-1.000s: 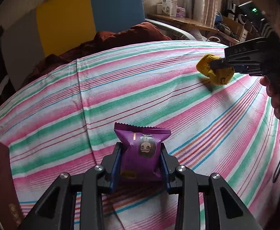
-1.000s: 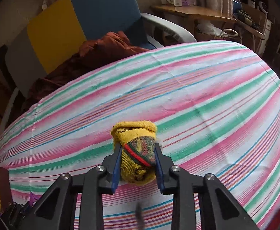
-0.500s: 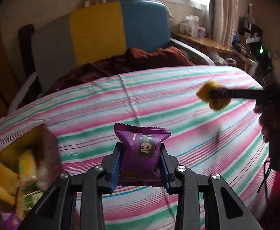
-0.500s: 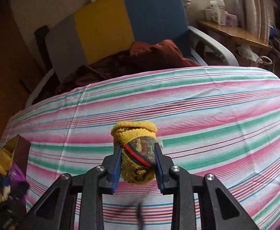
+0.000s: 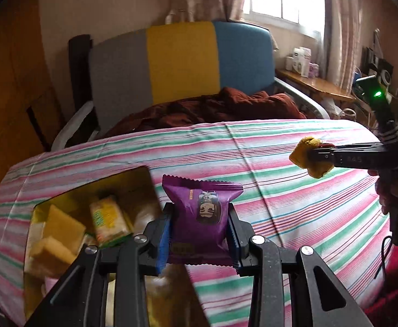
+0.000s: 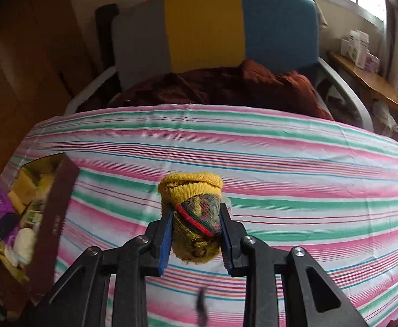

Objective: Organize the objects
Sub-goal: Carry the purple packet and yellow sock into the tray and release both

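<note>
Open box [image 5: 90,218] now in view at lower left of both wrist frames, absent a second ago; both loads carried off the cloth toward it, so drop-off judged next. Left gripper [image 5: 201,224] clamped on purple snack packet [image 5: 203,212], right gripper [image 6: 196,230] clamped on rolled yellow sock [image 6: 195,218]. Striped tablecloth [image 6: 280,163] bare mid-frame; colour-block chair [image 5: 182,60] with brown cloth [image 5: 212,109] behind, window upper right.

Left wrist view looks forward and down along its tongs [image 5: 201,227] over the striped counter [image 5: 294,207], close above it, with the open box [image 5: 144,179] at 9 o'clock. Right wrist view faces likewise. Both share the counter, box and the tricolour chair [image 6: 212,27] at 12 o'clock.
</note>
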`<state>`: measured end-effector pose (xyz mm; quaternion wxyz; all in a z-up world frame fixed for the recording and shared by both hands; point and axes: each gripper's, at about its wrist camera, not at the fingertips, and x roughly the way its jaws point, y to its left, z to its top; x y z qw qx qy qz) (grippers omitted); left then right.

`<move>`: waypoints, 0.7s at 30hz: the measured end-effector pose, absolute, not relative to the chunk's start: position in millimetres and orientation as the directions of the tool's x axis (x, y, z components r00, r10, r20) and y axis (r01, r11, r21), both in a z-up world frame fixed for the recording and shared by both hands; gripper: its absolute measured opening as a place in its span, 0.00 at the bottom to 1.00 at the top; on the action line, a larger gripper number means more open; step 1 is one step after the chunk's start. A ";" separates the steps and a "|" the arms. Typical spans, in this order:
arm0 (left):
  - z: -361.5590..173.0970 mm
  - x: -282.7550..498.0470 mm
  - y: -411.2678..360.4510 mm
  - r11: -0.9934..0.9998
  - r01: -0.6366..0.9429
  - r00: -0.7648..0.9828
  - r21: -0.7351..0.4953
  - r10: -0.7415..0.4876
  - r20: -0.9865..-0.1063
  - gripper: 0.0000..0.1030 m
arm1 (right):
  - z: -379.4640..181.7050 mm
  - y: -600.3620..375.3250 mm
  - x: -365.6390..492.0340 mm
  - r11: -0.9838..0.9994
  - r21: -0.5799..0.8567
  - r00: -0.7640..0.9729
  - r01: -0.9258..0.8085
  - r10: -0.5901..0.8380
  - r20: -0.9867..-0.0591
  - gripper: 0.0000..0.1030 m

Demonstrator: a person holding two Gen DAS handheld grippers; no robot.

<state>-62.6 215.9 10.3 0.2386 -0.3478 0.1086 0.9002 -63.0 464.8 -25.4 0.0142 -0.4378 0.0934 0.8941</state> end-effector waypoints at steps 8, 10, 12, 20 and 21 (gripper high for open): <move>7.8 -57.4 172.7 -0.895 -0.446 -0.663 0.004 0.328 -0.674 0.35 | -2.0 374.6 -59.1 -0.976 0.214 -0.645 0.035 -0.186 -0.741 0.28; 7.7 -56.1 161.2 -0.902 -0.431 -0.669 -0.002 0.321 -0.671 0.35 | 0.2 356.9 -58.7 -0.972 0.230 -0.647 0.055 -0.210 -0.733 0.28; 5.9 -56.2 148.6 -0.910 -0.413 -0.671 -0.014 0.315 -0.671 0.35 | 0.8 341.2 -57.7 -0.965 0.251 -0.648 0.070 -0.235 -0.724 0.28; -6.6 -60.8 88.4 -0.943 -0.321 -0.658 -0.094 0.293 -0.694 0.35 | -10.9 286.6 -57.9 -0.941 0.318 -0.619 0.114 -0.318 -0.718 0.28; -8.1 -63.0 75.6 -0.947 -0.299 -0.654 -0.117 0.292 -0.697 0.35 | -12.4 276.9 -57.4 -0.937 0.325 -0.610 0.128 -0.333 -0.719 0.28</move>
